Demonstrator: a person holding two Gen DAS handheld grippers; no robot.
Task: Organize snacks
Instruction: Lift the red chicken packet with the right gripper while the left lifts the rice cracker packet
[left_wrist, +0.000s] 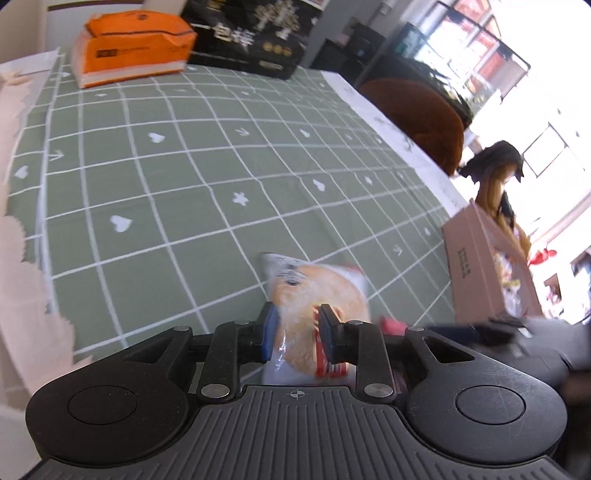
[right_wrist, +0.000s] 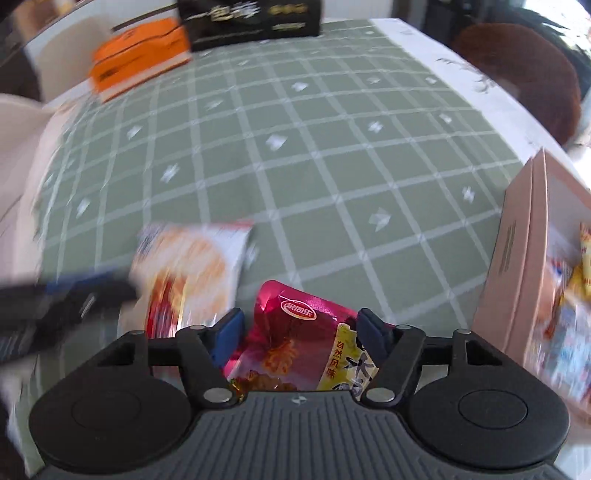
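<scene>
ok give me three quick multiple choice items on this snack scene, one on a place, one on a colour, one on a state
1. Where is the pink cardboard box?
A. right edge of the table
B. on the orange pack
C. table centre

2. What colour is the snack packet between the right gripper's fingers?
A. green
B. magenta
C. black

3. What is the left gripper doing?
A. hanging open and empty
B. closed on the white cracker packet
C. pressing the tissue pack

Answers: 1 A, the box sits at the right of the green checked tablecloth with snacks inside. 2 B, its foil is shiny magenta. 3 B, both blue pads pinch the wrapper.
</scene>
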